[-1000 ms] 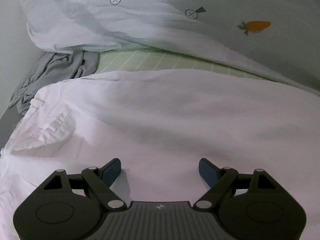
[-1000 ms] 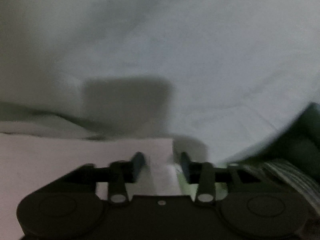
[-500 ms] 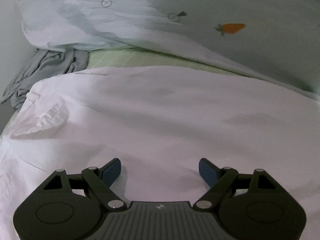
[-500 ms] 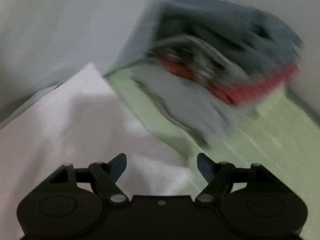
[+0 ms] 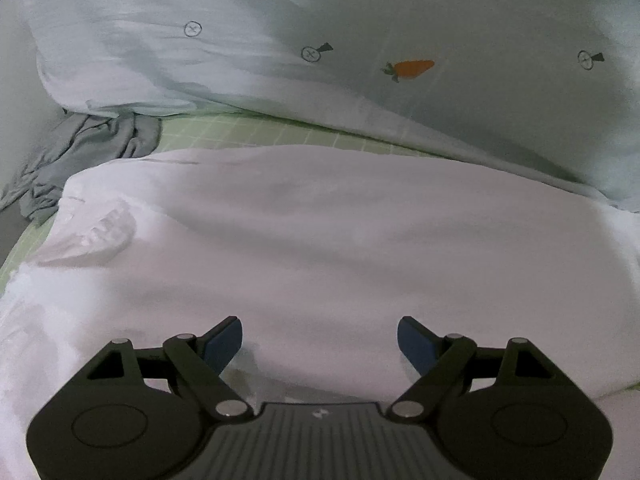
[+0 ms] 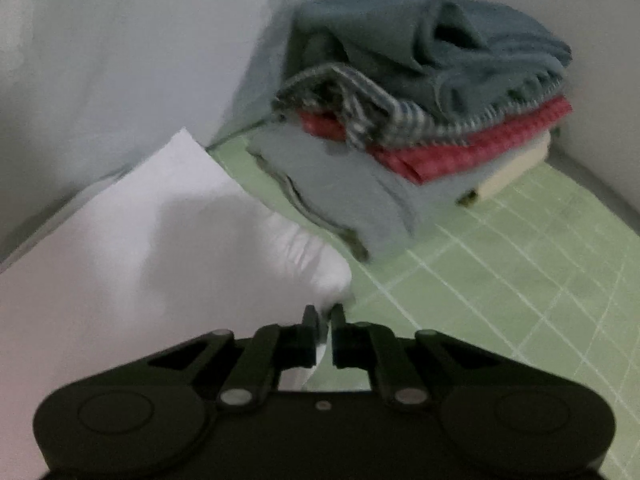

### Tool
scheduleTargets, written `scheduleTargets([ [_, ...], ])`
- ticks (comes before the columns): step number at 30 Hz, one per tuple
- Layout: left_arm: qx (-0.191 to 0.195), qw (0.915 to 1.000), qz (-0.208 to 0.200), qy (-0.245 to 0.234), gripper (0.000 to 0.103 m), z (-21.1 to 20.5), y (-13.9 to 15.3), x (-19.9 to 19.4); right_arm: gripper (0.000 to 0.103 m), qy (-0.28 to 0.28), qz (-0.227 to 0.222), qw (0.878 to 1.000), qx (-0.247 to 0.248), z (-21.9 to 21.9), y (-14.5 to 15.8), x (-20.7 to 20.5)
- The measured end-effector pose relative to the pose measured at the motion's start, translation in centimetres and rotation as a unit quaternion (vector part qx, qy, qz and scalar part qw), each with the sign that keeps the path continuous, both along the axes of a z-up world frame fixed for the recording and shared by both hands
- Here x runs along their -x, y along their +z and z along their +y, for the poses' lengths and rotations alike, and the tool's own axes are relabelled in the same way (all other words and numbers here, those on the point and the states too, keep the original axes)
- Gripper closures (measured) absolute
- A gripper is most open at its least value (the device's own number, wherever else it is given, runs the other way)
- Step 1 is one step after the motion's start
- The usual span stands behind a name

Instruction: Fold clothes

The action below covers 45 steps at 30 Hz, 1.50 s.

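Observation:
A white garment (image 5: 320, 240) lies spread over the green checked sheet (image 5: 248, 132), wrinkled at its left end. My left gripper (image 5: 320, 340) is open just above its near part, holding nothing. In the right wrist view the same white garment (image 6: 160, 240) fills the left side. My right gripper (image 6: 324, 316) is shut on its right edge, with cloth pinched between the fingertips (image 6: 309, 318).
A pale duvet with carrot prints (image 5: 400, 40) lies bunched behind the garment. A crumpled grey garment (image 5: 92, 148) sits at the far left. A stack of folded clothes (image 6: 420, 120) stands on the green sheet (image 6: 520, 280) to the right.
My right gripper swung to the garment's right edge, opened, then shut on it. The left gripper stayed open and shifted only slightly over the garment.

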<state>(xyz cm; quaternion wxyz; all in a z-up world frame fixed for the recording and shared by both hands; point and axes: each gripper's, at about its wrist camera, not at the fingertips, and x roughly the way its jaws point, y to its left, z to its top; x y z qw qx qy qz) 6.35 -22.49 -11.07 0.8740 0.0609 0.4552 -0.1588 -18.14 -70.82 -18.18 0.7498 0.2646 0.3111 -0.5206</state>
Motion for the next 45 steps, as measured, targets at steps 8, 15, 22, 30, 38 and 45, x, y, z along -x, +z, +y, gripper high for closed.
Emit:
scheduleTargets([
  [8,0.023,0.9996,-0.011,0.012,0.018,2.8,2.5,4.0,0.002,0.021,-0.045,0.998,0.023,5.2,3.1,3.4],
  [15,0.051,0.9981,0.002,0.033,0.006,6.7,2.3,10.2,0.000,0.026,-0.168,0.985,-0.038,14.1,2.7,9.0],
  [22,0.067,0.9922,0.061,0.085,0.006,10.7,0.5,14.9,0.000,0.007,-0.292,0.945,-0.148,21.2,1.5,15.1],
  [30,0.057,0.9891,0.098,0.093,0.006,11.7,-0.9,18.7,0.000,-0.018,-0.348,0.911,-0.220,24.4,-0.6,20.2],
  [38,0.038,0.9899,0.120,0.066,0.006,10.4,-1.6,21.0,0.000,-0.019,-0.367,0.898,-0.240,25.6,-0.8,23.9],
  [45,0.031,0.9911,0.121,0.047,0.006,8.9,-1.3,22.0,0.000,-0.031,-0.396,0.883,-0.252,26.3,-1.1,26.8],
])
